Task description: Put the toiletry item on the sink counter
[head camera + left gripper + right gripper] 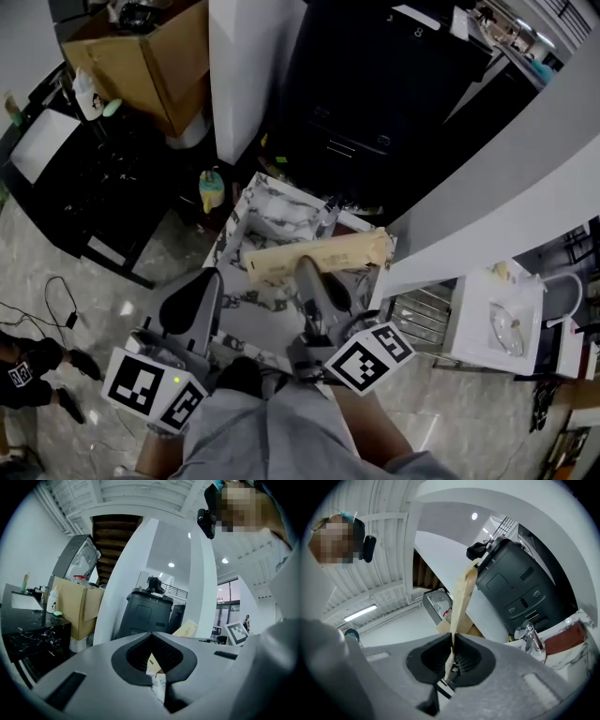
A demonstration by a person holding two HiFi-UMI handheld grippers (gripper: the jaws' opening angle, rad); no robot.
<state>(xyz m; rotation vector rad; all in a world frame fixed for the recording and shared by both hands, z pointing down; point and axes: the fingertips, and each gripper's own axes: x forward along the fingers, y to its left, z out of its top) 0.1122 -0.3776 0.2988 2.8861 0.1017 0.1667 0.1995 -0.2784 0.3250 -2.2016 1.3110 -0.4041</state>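
The toiletry item (319,255) is a long flat beige packet. My right gripper (307,267) is shut on its lower edge and holds it level above the marble-patterned sink counter (246,217). In the right gripper view the packet (462,595) rises edge-on out of the closed jaws of the right gripper (452,637), with a chrome tap (529,637) at the lower right. My left gripper (208,277) hangs to the left of the packet with its jaws together and grips nothing. In the left gripper view the left gripper (151,634) has its tips meeting, and the packet (189,629) shows beyond them.
A tall black bin (375,94) and a white pillar (246,66) stand behind the counter. At the back left are a cardboard box (150,56) and a black table (84,187). A yellow-green bottle (211,190) sits on the floor. A small white basin (497,323) lies to the right.
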